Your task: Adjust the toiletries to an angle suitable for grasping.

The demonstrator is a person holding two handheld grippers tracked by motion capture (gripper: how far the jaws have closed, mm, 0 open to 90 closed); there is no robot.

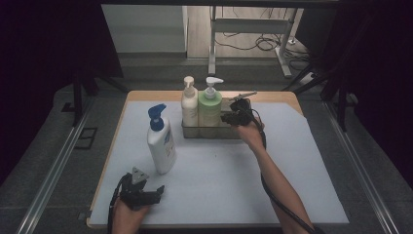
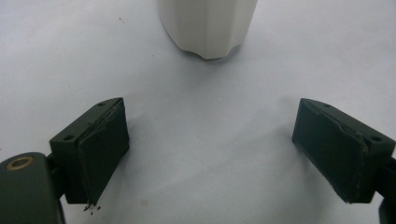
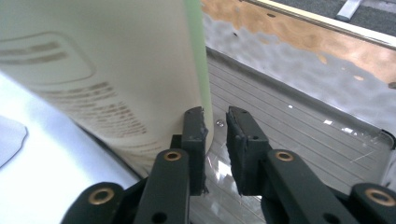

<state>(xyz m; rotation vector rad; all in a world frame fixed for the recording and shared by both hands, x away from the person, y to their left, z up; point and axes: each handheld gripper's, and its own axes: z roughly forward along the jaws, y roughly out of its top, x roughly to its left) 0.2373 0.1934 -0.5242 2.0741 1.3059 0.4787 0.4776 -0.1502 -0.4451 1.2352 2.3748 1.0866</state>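
Observation:
A clear tray (image 1: 195, 132) at the back of the mat holds a cream pump bottle (image 1: 189, 105) and a green pump bottle (image 1: 210, 107). My right gripper (image 1: 226, 117) reaches into the tray's right part, close beside the green bottle (image 3: 102, 70). Its jaws (image 3: 215, 126) stand a narrow gap apart over the ribbed tray floor (image 3: 299, 121), and I see nothing pressed between the pads. A tall white bottle with a blue pump (image 1: 160, 141) stands on the mat to the left. My left gripper (image 1: 148, 184) rests near the front edge, wide open (image 2: 210, 154), facing that bottle's base (image 2: 208, 28).
A white mat (image 1: 219, 175) covers most of the wooden table (image 1: 146, 95). The right forearm and its cable cross the mat from the front right. Metal rails run along both sides of the table, with dark floor and a desk frame beyond.

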